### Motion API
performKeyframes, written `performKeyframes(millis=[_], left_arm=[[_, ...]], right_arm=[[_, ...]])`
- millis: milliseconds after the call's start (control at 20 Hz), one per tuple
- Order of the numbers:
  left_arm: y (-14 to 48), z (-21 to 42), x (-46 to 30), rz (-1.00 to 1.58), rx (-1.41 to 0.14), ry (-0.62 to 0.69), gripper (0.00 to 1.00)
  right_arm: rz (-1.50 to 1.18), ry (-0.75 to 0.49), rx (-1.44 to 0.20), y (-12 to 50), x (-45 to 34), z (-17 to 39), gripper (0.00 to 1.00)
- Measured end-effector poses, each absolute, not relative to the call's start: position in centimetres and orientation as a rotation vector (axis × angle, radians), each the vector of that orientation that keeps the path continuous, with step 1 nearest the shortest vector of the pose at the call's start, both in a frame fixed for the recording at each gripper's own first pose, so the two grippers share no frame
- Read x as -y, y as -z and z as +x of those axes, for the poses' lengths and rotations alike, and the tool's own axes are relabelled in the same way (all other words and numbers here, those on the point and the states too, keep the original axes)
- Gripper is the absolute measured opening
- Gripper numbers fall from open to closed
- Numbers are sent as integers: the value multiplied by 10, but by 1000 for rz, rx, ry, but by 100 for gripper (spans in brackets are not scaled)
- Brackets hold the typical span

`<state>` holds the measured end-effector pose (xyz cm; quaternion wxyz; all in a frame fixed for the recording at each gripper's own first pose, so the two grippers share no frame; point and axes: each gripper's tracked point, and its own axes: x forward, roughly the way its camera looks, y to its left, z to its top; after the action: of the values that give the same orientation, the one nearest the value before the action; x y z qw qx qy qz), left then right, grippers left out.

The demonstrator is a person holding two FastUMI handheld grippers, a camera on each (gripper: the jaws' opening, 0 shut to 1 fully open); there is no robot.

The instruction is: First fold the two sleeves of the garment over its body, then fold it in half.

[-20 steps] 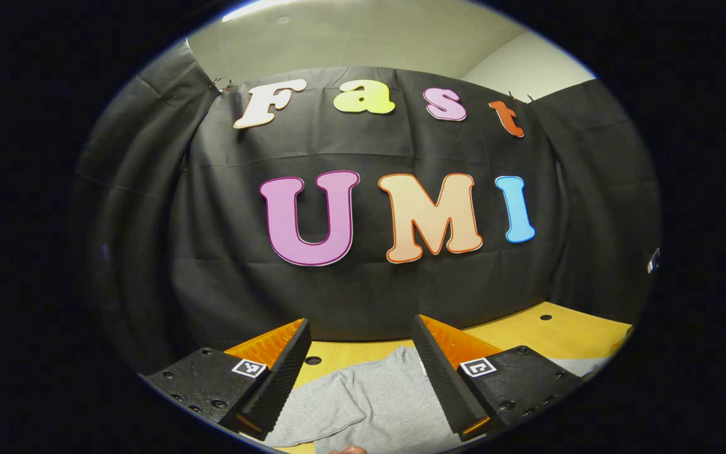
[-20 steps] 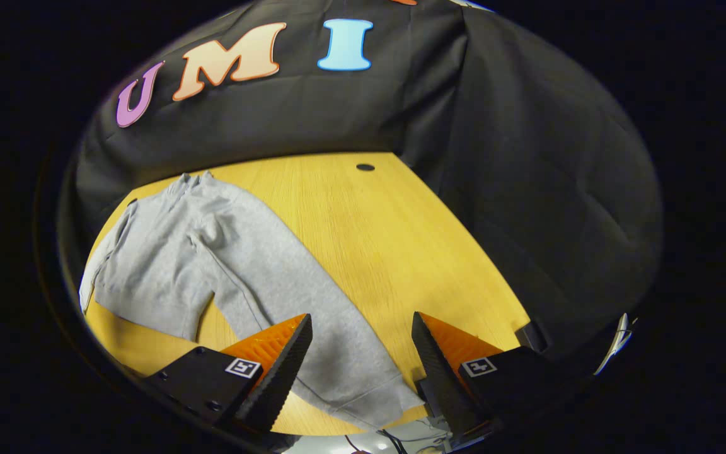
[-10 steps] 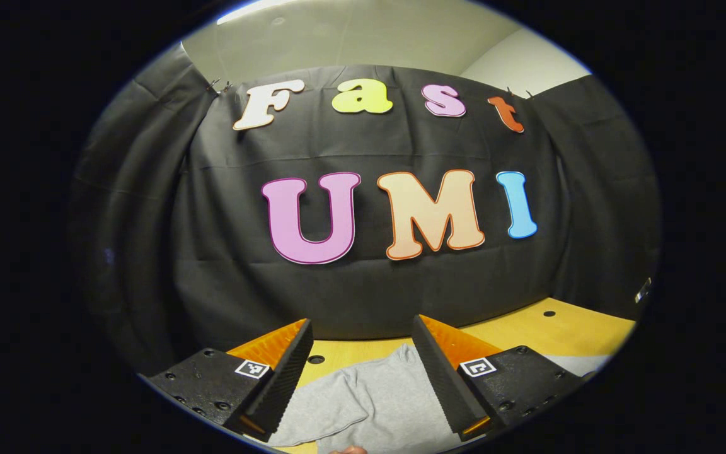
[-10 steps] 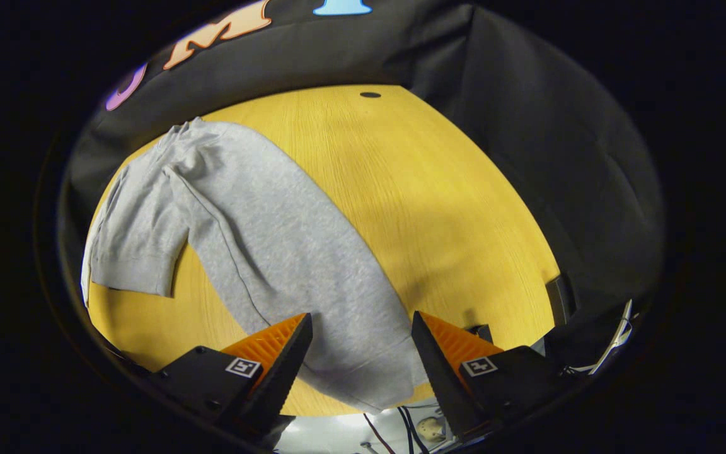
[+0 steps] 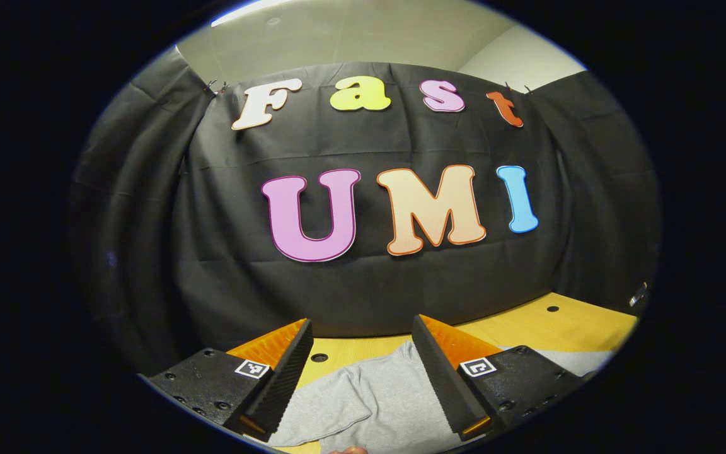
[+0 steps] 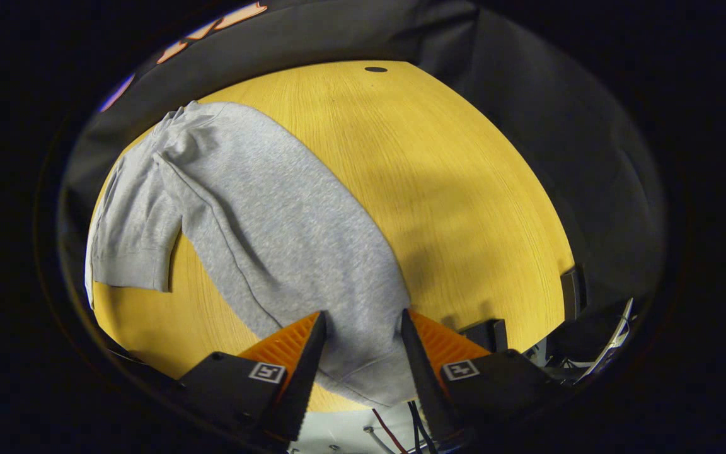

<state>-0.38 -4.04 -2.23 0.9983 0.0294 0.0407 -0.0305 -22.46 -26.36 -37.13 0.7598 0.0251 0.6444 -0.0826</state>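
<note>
Right gripper view: grey sweatshirt lying flat on the yellow wooden surface, its long axis running from about 10 o'clock, far, to 6 o'clock, near. The near end reaches the surface's front edge between the right tongs, whose fingers stand apart on either side of the cloth — contact with it cannot be told. A short sleeve spreads toward 9 o'clock; the garment's left margin is cut off by the edge of the view. A round hole lies in the surface at 12 o'clock; cables hang below the front edge.

Left gripper view: left tongs apart, held above the sweatshirt, seen low at 6 o'clock and partly hidden by the fingers. Black cloth wall behind; pale ceiling at 12 o'clock.
</note>
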Motion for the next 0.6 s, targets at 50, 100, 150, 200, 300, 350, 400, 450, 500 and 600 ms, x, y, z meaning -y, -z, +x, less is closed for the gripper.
performKeyframes(millis=[50,100,150,200,300,350,400,450,500,600], left_arm=[[22,-4,42,60,-80,64,93],[21,-3,44,61,-78,67,93],[21,-2,46,62,-78,68,93],[21,-2,47,62,-79,70,93],[22,-1,49,53,-81,74,93],[22,-2,50,51,-83,76,93],[21,-2,49,53,-81,74,93],[20,-2,46,55,-77,69,93],[18,-1,45,59,-73,67,93],[16,-1,42,71,-65,61,93]], right_arm=[[41,170,-1396,372,262,-222,68],[28,179,-1383,372,262,-218,49],[23,194,-1371,370,262,-214,33],[17,196,-1377,370,260,-217,17],[19,195,-1375,371,261,-217,18],[20,202,-1368,371,260,-216,17],[12,204,-1357,369,261,-216,11],[19,219,-1340,367,262,-212,11],[28,230,-1332,368,261,-213,5],[77,235,-1310,365,257,-208,4]])
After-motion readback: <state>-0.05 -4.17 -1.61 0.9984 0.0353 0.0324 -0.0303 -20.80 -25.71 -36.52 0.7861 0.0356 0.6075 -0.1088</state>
